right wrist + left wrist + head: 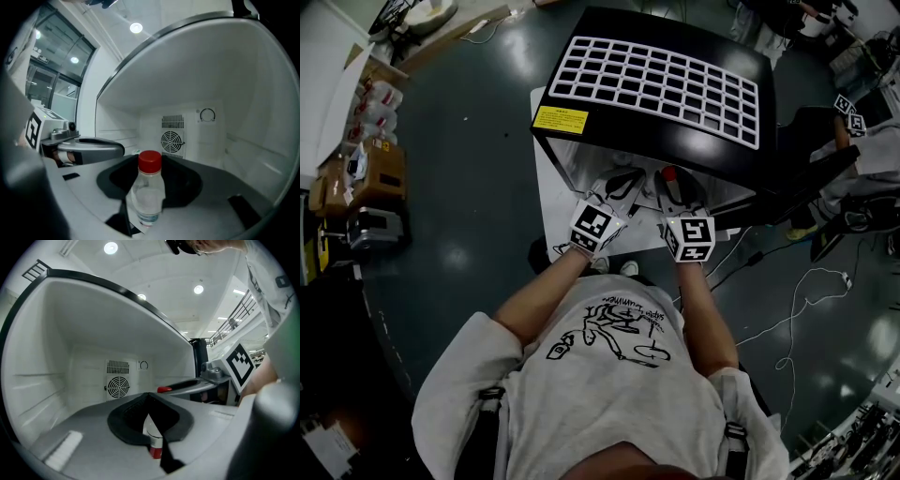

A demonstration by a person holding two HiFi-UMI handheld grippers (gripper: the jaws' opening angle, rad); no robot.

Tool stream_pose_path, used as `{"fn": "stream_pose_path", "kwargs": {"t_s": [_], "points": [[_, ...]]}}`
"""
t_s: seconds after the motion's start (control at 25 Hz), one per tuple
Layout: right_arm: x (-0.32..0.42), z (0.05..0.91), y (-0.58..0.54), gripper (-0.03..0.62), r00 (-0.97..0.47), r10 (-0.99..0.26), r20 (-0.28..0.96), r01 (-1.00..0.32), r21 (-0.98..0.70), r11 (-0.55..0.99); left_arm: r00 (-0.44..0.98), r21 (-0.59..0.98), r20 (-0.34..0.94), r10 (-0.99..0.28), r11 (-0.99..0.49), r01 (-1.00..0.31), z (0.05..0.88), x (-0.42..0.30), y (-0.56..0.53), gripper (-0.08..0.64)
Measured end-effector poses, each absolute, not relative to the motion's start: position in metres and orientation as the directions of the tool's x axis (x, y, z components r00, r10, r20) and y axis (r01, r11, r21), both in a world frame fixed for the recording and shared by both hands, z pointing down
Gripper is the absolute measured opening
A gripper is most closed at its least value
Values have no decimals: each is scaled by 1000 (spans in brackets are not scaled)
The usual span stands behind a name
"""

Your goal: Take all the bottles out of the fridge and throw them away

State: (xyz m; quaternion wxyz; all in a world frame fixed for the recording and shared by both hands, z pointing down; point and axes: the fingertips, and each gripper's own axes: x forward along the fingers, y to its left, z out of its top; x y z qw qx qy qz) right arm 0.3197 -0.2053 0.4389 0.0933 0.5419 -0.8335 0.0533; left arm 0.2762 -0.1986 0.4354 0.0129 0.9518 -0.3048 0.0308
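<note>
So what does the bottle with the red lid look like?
The bottle is small and made of see-through plastic, with a round red lid and a pale label band near its bottom. It sits between the jaws of the right gripper, which press on its sides, and the lid end sticks out past them. Behind it is the white inside of the fridge.

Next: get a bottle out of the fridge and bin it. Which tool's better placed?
Right, probably. The right tool grips the red-capped bottle upright, in plain sight. The left tool pinches a white-and-red item low between its jaws, mostly hidden.
</note>
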Motion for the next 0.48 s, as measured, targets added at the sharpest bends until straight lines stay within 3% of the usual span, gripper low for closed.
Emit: {"fn": "stream_pose_path", "kwargs": {"t_s": [0.48], "points": [[311, 409, -177, 155, -407, -890, 204, -905, 39, 423, 831, -32, 52, -554, -832, -553, 406, 277, -172, 6]]}}
